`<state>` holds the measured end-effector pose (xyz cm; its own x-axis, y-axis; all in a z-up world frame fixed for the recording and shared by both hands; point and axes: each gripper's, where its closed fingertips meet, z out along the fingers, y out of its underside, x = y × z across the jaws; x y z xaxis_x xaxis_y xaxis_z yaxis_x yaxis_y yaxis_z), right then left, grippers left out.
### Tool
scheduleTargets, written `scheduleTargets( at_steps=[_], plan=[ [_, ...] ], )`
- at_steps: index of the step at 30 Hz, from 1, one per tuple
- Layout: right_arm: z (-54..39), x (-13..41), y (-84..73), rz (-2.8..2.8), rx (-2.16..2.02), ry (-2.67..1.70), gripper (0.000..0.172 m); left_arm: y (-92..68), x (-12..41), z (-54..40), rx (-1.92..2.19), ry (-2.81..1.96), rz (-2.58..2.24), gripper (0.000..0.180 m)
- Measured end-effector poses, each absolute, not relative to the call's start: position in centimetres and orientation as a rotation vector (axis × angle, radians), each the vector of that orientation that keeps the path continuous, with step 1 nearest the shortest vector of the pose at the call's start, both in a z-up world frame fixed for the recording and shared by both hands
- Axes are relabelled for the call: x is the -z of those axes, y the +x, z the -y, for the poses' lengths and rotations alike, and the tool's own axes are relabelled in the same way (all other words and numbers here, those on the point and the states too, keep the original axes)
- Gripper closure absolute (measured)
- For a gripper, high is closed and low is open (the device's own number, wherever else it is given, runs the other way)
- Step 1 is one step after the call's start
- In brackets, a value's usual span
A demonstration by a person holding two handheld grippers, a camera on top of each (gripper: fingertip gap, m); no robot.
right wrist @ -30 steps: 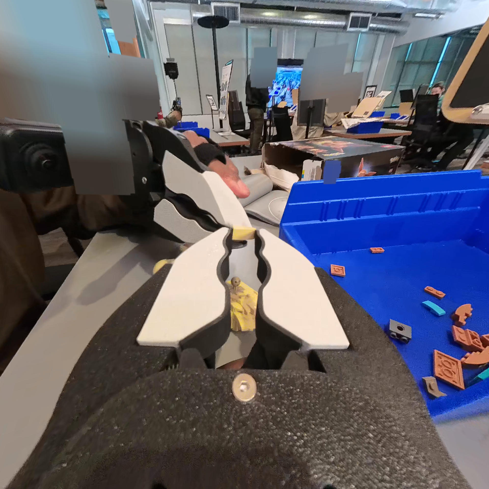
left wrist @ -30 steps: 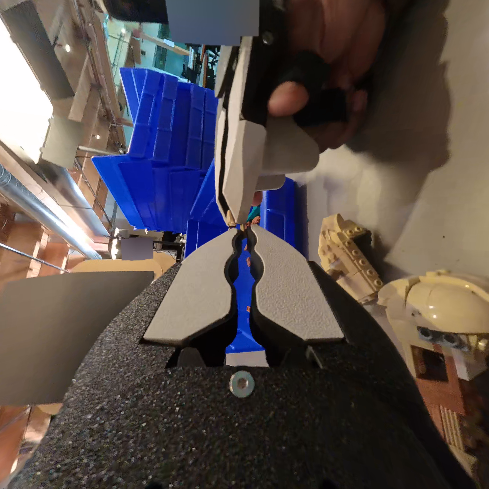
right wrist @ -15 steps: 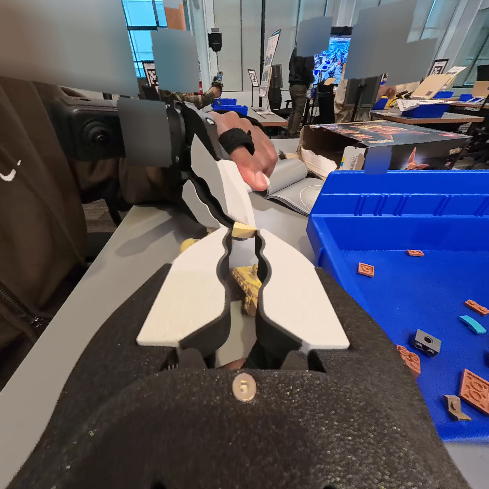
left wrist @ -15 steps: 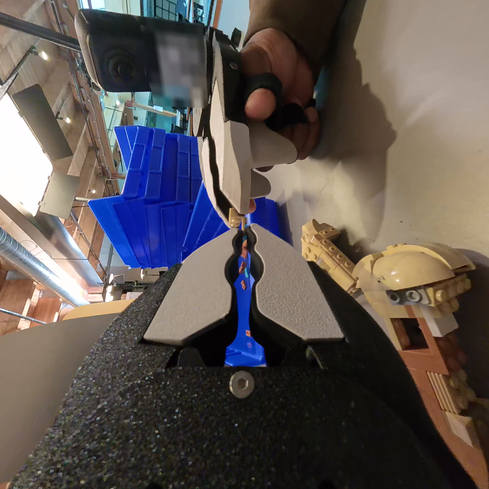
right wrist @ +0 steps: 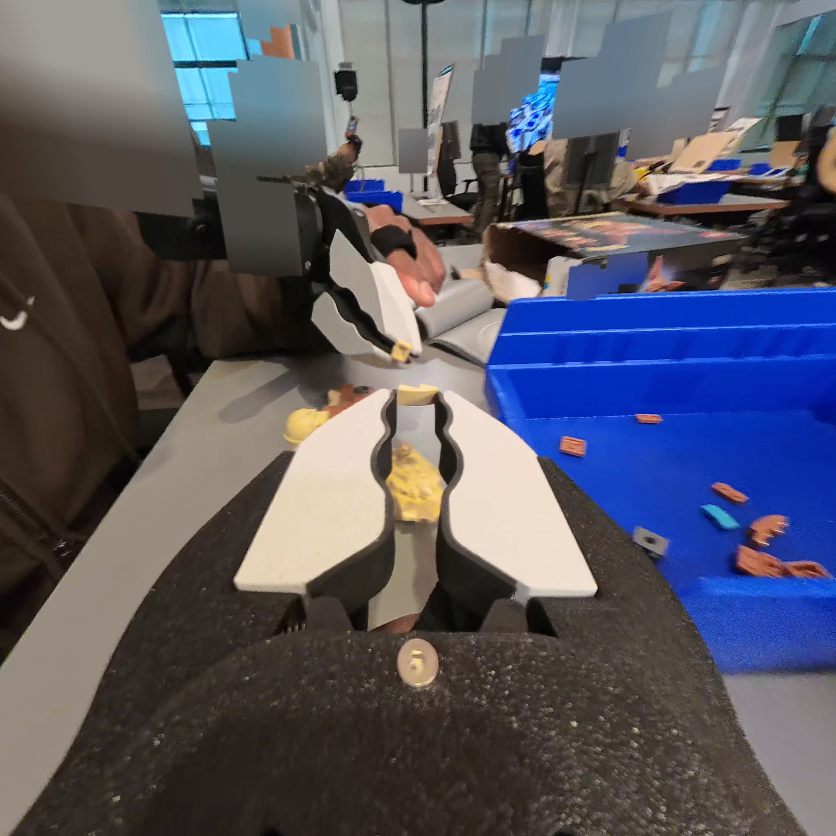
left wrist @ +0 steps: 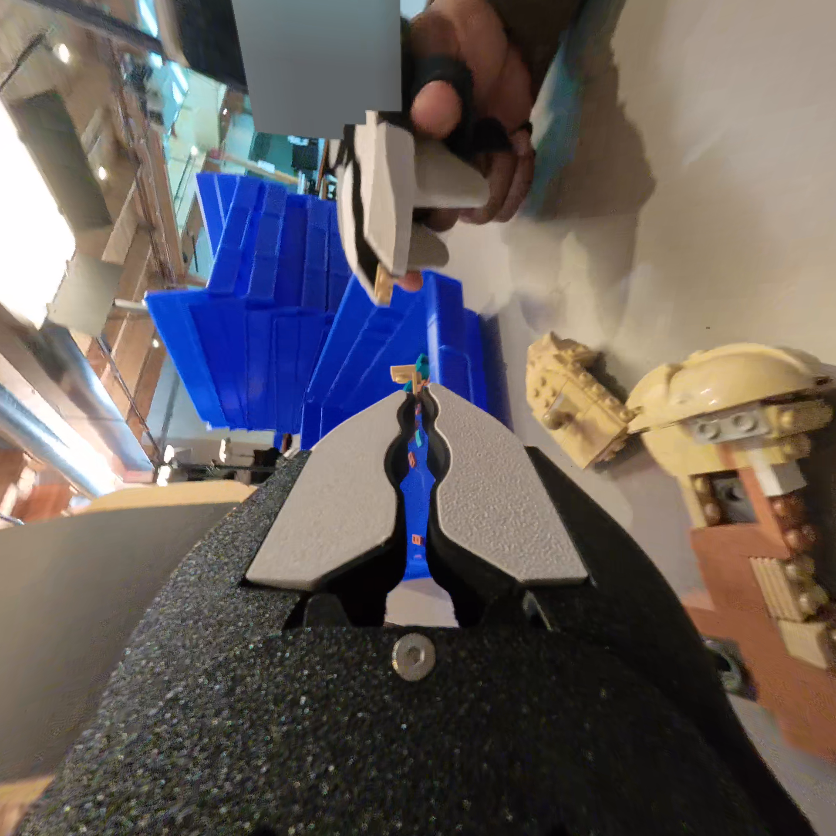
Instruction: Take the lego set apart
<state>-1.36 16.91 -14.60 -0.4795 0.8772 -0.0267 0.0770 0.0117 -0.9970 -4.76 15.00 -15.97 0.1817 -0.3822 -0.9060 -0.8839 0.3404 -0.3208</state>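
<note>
My left gripper (left wrist: 418,392) is shut on a small thin tan brick piece (left wrist: 404,373) that sticks out past its tips. The right wrist view shows this gripper (right wrist: 402,355) too, with the tan piece (right wrist: 401,351) pinched at its tips above the grey table (right wrist: 203,475). My right gripper (right wrist: 417,394) is shut on a tan curved brick piece (right wrist: 414,398) held across its fingertips. In the left wrist view the right gripper (left wrist: 384,287) hangs a short way off from my left tips, with its tan piece (left wrist: 383,284) showing.
A blue bin (right wrist: 656,348) with several loose brown and teal pieces stands at the right. A tan studded build (left wrist: 574,402) and a domed tan and brown build (left wrist: 724,389) lie on the table. An open booklet (right wrist: 461,316) and a cardboard box (right wrist: 610,244) are behind. There is about 5 cm between the tips of the two grippers.
The two grippers stood tip to tip with their tan pieces together; now they have drawn apart. Each still holds its own piece.
</note>
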Motion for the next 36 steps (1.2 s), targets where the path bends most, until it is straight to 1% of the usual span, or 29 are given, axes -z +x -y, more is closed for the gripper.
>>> scheduleTargets(
  at_steps=[3,5,11,13,21,26,30,36],
  plan=[
    [-18.8,13.8,-1.3,1.564,-1.468,-0.999,0.156,-6.0,15.0,-15.6,-0.444,-1.333,-1.308,0.178],
    [-19.5,14.0,-1.9,1.537,-1.352,-1.02,0.156,-6.4,15.0,-16.1,-0.418,-1.398,-1.251,0.178],
    [-25.7,14.9,-4.0,1.29,-0.638,-1.298,0.155,-7.3,14.7,-18.2,-0.462,-1.581,-1.08,0.177],
    [-25.7,14.9,-3.9,1.285,-0.545,-1.286,0.15,-7.4,15.0,-18.6,-0.471,-1.625,-1.058,0.177],
    [-25.2,15.4,-3.8,1.329,-0.546,-1.281,0.149,-9.8,14.5,-21.7,-0.675,-1.754,-0.894,0.177],
    [-23.3,16.1,-3.8,1.467,-0.599,-1.211,0.153,-10.2,15.1,-22.3,-0.662,-1.784,-0.886,0.177],
    [-18.4,17.8,-2.6,1.817,-0.851,-1.068,0.153,-10.7,15.4,-22.4,-0.682,-1.811,-0.9,0.177],
    [-14.9,19.3,1.1,2.119,-1.018,-0.919,0.151,-11.9,16.0,-22.8,-0.72,-1.916,-0.885,0.177]
  ],
)
